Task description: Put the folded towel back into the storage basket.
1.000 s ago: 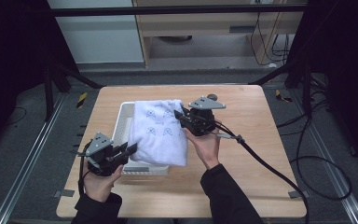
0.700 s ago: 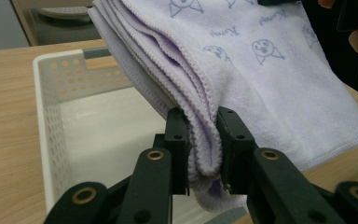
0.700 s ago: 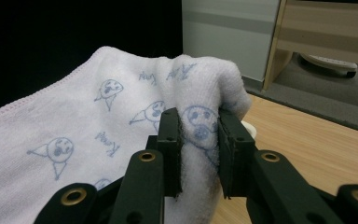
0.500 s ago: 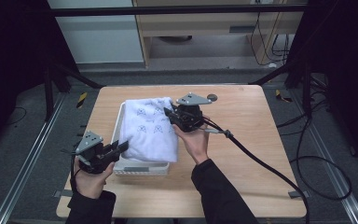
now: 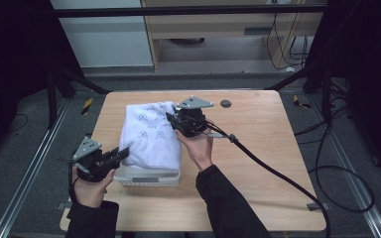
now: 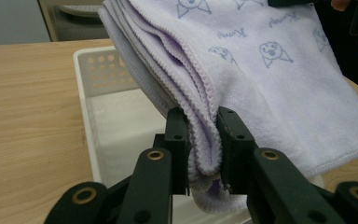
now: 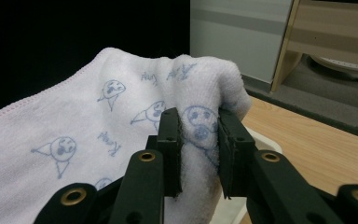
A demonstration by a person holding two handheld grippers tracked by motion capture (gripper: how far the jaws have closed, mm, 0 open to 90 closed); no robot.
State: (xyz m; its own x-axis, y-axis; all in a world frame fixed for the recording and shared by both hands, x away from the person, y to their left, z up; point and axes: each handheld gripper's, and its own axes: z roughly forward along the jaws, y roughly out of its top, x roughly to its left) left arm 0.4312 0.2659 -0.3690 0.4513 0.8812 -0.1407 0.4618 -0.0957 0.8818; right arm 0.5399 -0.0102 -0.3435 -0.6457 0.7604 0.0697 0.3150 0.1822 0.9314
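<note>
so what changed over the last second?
Both grippers shifted toward the table's left, carrying the folded towel with them; the left gripper also drew back toward the person. The towel now hangs over the white basket. Both stay clamped on the towel; right gripper on its far corner.

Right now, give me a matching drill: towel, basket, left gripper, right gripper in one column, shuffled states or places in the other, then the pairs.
Things:
1. towel
2. white basket
3. left gripper
4. right gripper

States/places:
A. shut on the towel's near folded edge
B. on the table, under the towel
C. held above the basket by both grippers
D. shut on the towel's far corner

Pairs: 1-C, 2-B, 3-A, 4-D
</note>
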